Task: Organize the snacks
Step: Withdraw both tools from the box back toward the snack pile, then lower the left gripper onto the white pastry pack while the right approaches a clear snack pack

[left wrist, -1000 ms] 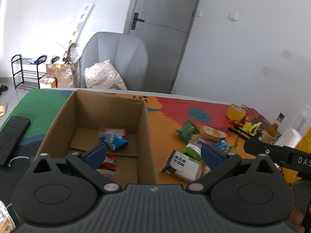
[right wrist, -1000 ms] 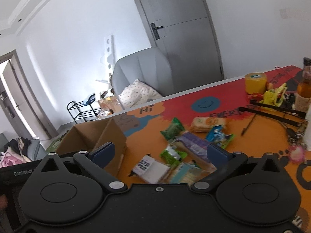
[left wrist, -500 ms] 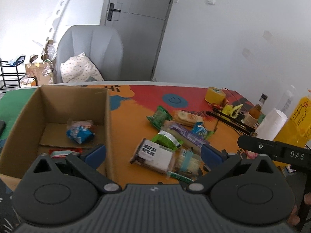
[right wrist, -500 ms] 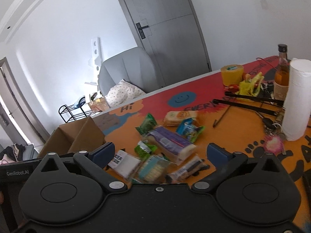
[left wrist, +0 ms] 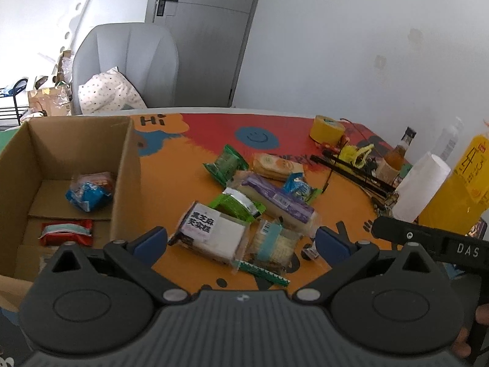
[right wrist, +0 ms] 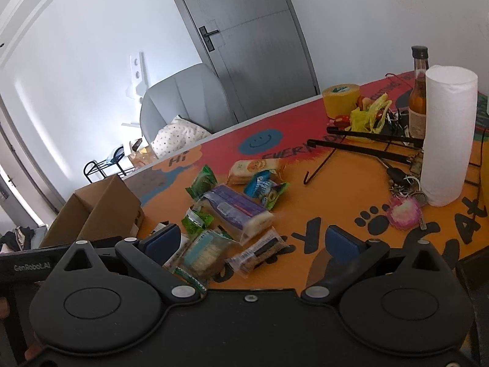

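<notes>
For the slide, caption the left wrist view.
Open left gripper above loose snack packets; cardboard box holds three.

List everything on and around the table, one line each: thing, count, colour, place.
cardboard box: 1, brown, left end of table, open
packets in box: 2, blue and red, on its floor
loose snack packets: about eight, green, purple, white, blue, beige, heaped on table right of box
tape roll: 1, yellow, far side of table
paper towel roll: 1, white, upright at right
glass bottle: 1, amber, behind paper towel roll
yellow bottle: 1, right edge
keys with pink charm: 1 bunch, beside paper towel roll
armchair: 1, grey, behind table, spotted cushion on it
door: 1, grey, shut
left claw: open, empty, above heap
right claw: open, empty, above heap
</notes>
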Demonstrator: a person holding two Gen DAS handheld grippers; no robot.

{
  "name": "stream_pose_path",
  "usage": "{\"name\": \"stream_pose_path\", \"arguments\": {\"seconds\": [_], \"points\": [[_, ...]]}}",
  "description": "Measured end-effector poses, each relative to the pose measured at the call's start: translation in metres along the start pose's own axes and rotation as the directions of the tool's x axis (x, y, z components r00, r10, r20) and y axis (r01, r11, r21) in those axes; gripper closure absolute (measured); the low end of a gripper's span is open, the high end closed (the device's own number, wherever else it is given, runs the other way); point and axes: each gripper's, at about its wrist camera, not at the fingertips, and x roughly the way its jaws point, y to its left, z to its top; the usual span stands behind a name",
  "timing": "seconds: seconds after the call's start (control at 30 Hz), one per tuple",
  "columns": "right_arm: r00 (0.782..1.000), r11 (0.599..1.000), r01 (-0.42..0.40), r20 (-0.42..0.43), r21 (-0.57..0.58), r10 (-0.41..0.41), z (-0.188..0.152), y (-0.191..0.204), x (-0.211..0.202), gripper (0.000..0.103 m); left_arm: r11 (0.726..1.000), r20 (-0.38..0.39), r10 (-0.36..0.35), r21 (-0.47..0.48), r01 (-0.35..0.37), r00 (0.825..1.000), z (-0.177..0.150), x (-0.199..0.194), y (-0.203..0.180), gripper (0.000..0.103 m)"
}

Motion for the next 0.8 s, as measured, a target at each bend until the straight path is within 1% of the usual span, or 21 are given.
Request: {"name": "stream_pose_path", "arguments": {"seconds": [0.2, 0.4, 0.5, 0.53, 0.6, 0.73, 0.8], "points": [[1.0, 1.0, -0.003, -0.03, 0.012, 0.003, -0.003, -0.008, 0.012, 0.003, 1.0, -0.021, 0.003, -0.004, -0.003, 1.0, -0.001, 0.016, -0.004, 0.002], [0.997, 1.0, -0.008, -0.079, 0.018, 0.01, -0.005, -0.013, 0.031, 0.017, 0.999, -0.01, 0.04, 0.024, -0.039, 0.999, 0.004, 0.027, -0.009, 0.003], [0.995, 1.0, -0.01, -0.099, 0.018, 0.012, -0.006, -0.015, 0.04, 0.022, 0.998, 0.001, 0.055, 0.034, -0.055, 0.998, 0.008, 0.032, -0.012, 0.009], [0.994, 1.0, -0.012, -0.105, 0.019, 0.014, -0.007, -0.016, 0.043, 0.023, 0.998, 0.003, 0.053, 0.037, -0.053, 0.999, 0.009, 0.032, -0.013, 0.013], [0.993, 1.0, -0.016, -0.116, 0.017, 0.018, -0.006, -0.017, 0.049, 0.025, 0.998, -0.007, 0.043, 0.035, -0.043, 0.999, 0.01, 0.036, -0.015, 0.017], [0.991, 1.0, -0.016, -0.135, -0.002, 0.016, -0.006, -0.016, 0.064, 0.026, 0.997, -0.02, 0.053, 0.055, -0.052, 0.998, 0.01, 0.048, -0.02, 0.019], [0.99, 1.0, -0.019, -0.143, -0.009, 0.018, -0.006, -0.015, 0.07, 0.03, 0.997, -0.039, 0.068, 0.048, -0.066, 0.997, 0.009, 0.058, -0.018, 0.022]]}}
